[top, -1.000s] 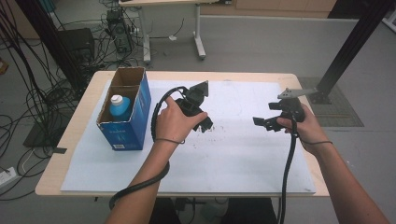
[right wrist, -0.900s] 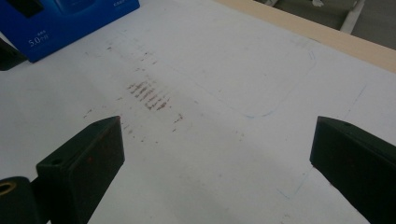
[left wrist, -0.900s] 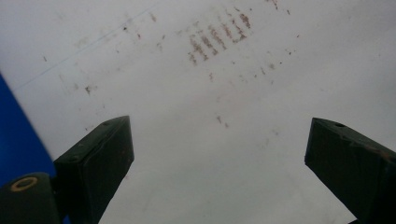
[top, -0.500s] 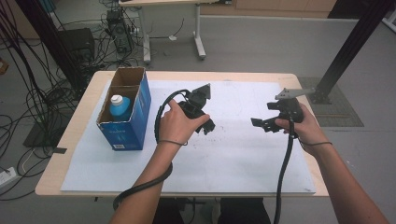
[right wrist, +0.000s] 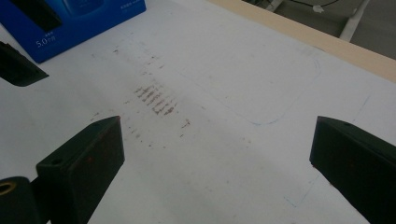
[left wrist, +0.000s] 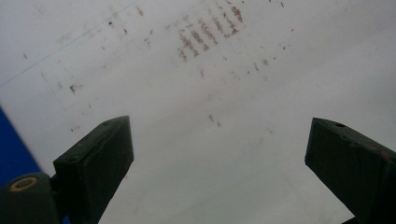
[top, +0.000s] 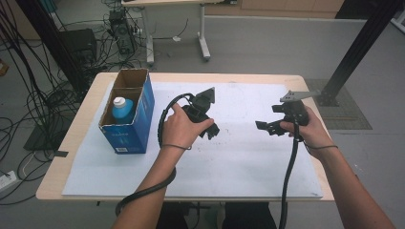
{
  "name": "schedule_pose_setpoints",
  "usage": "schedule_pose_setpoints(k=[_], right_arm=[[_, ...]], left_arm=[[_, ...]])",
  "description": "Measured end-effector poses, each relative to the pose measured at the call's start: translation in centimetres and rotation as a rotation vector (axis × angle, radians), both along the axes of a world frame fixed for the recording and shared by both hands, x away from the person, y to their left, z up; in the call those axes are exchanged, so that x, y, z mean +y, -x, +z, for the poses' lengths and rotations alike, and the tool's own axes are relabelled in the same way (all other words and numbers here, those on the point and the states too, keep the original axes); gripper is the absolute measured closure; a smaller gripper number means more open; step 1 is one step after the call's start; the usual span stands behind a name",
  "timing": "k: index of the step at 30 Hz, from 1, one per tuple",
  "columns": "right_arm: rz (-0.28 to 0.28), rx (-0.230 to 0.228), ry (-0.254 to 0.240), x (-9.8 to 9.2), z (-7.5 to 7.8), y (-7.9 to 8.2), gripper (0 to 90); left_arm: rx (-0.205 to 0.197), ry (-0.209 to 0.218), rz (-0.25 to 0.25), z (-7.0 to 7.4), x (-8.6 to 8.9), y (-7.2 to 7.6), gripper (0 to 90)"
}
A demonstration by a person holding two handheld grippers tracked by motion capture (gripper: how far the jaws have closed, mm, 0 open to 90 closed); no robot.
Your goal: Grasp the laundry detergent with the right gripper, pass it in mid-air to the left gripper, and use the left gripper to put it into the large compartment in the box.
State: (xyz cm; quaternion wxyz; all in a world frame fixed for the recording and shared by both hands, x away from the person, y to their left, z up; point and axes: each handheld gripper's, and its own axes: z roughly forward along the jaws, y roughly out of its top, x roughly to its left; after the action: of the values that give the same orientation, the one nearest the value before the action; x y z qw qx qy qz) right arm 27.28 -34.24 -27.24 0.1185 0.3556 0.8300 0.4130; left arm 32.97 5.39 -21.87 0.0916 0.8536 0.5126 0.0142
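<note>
At far left we see the blue box (top: 128, 125) with a bottle (top: 123, 108) standing inside. Just right of it our left gripper (top: 210, 125) hangs over the white sheet (top: 239, 157), jaws spread wide — empty. Our right gripper (top: 265, 127), well apart at right, is equally wide — nothing between its jaws.
</note>
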Motion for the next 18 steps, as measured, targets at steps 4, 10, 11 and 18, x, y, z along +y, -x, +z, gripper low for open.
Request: schedule_pose_setpoints(k=[4, 10, 11, 18], right_arm=[[-0.004, 0.002, -0.001, -0.03, -0.08, -0.05, 3.2], [-0.001, 0.007, 0.0, 0.13, -0.26, -0.19, 3.2], [0.0, 0.008, 0.002, 0.18, -0.27, -0.24, 3.2], [-0.005, 0.005, -0.003, 0.24, -0.29, -0.11, 3.2]], left_arm=[[0.009, -0.001, -0.003, -0.37, -0.09, -0.08, 8.1], [0.017, 0.0, 0.001, -0.83, -0.04, -0.31, 8.1], [0.016, -0.001, 0.005, -0.84, -0.03, -0.28, 8.1], [0.021, -0.001, 0.0, -1.02, 0.09, -0.25, 8.2]])
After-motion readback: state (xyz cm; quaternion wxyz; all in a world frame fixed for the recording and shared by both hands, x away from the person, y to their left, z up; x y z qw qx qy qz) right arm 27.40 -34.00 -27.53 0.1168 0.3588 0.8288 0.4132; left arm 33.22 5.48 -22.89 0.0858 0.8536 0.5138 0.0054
